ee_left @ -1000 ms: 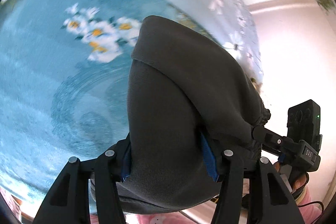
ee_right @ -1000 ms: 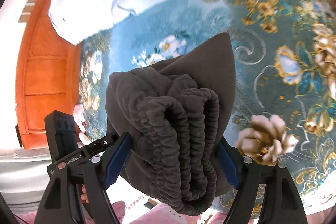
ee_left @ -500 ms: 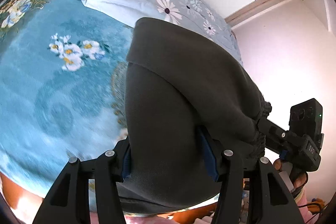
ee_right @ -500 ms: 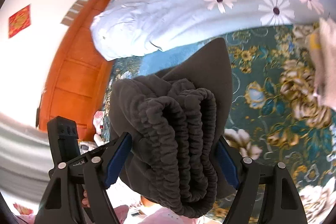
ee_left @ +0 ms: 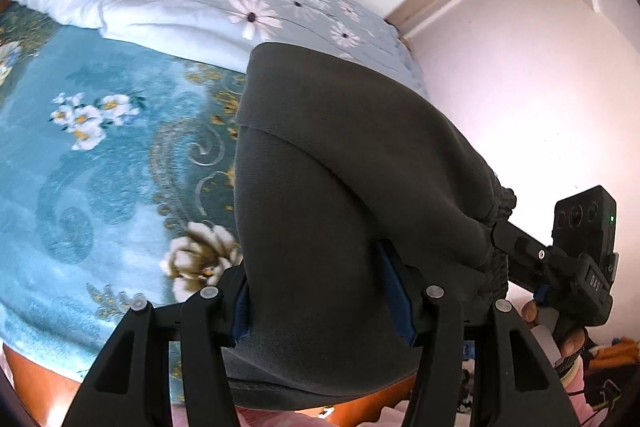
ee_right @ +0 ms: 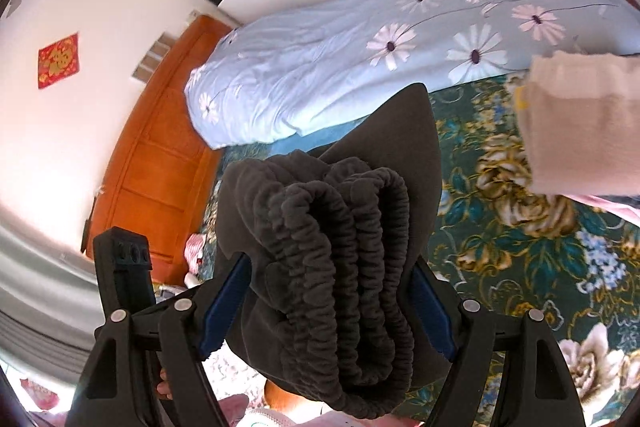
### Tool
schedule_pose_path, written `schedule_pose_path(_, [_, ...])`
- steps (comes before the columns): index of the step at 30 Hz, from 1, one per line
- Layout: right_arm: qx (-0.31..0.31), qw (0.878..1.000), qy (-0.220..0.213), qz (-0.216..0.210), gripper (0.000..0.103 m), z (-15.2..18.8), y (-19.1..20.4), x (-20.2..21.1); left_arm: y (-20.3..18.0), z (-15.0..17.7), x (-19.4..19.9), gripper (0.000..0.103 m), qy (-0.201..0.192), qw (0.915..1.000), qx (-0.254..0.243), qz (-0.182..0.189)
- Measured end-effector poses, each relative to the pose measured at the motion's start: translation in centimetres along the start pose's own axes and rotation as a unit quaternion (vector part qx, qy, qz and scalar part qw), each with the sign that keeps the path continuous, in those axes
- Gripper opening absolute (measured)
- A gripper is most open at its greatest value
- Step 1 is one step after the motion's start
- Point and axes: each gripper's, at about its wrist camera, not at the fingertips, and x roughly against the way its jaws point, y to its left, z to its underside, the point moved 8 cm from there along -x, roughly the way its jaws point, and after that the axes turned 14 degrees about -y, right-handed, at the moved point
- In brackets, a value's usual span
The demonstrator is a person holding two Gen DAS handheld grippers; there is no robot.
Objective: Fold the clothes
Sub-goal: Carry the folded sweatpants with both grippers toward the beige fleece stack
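Note:
A dark grey folded garment [ee_left: 340, 155] hangs above the bed, gripped from both ends. In the left wrist view my left gripper [ee_left: 320, 291] is shut on its smooth folded side, blue pads pressing into the cloth. In the right wrist view my right gripper [ee_right: 330, 303] is shut on the same garment [ee_right: 332, 227], with the bunched elastic waistband facing the camera between the pads. The right gripper's camera block [ee_left: 584, 223] shows at the far right of the left wrist view, and a hand [ee_left: 568, 343] holds it. The fingertips are buried in fabric.
Below lies a teal floral blanket [ee_left: 100, 167] on the bed. A pale blue daisy duvet [ee_right: 360, 67] is bunched along the far side. A beige folded garment [ee_right: 580, 127] rests on the blanket at right. An orange wooden headboard [ee_right: 160, 163] stands at left.
Both grippers have risen and swung across with the garment still held. The bed has dropped away, more of the room shows, and the beige garment has come into the right wrist view.

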Motion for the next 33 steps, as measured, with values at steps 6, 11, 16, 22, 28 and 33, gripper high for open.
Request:
schedule_pose_path(6, [-0.028,0.997,-0.05,0.044,0.081,-1.3,-2.7,4.4,-2.7,0.3,-2.4,0.057,0.028,0.9972,-0.043,0.053])
schedule_pose_path(11, [-0.041,0.992,-0.073,0.09,0.081,-1.3,-4.3,7.5,-4.3,1.6,-4.9,0.057,0.053,0.9927,-0.059,0.091])
schedule_pose_path(16, [-0.062,0.986,-0.086,0.127,0.081,-1.1,-6.8,9.8,-7.1,3.0,-7.7,0.057,0.084,0.988,-0.069,0.109])
schedule_pose_path(22, [-0.094,0.983,-0.102,0.124,0.081,-2.5,-11.1,11.6,-10.9,3.3,-10.7,0.057,0.096,0.9864,-0.092,0.096])
schedule_pose_path(28, [-0.086,0.988,-0.086,0.092,0.081,-6.2,-16.4,11.6,-15.9,2.7,-14.7,0.057,0.077,0.9919,-0.085,0.056])
schedule_pose_path(33, [-0.078,0.991,-0.072,0.077,0.081,-11.0,-22.0,12.3,-19.6,2.3,-19.7,0.057,0.087,0.9946,-0.046,0.032])
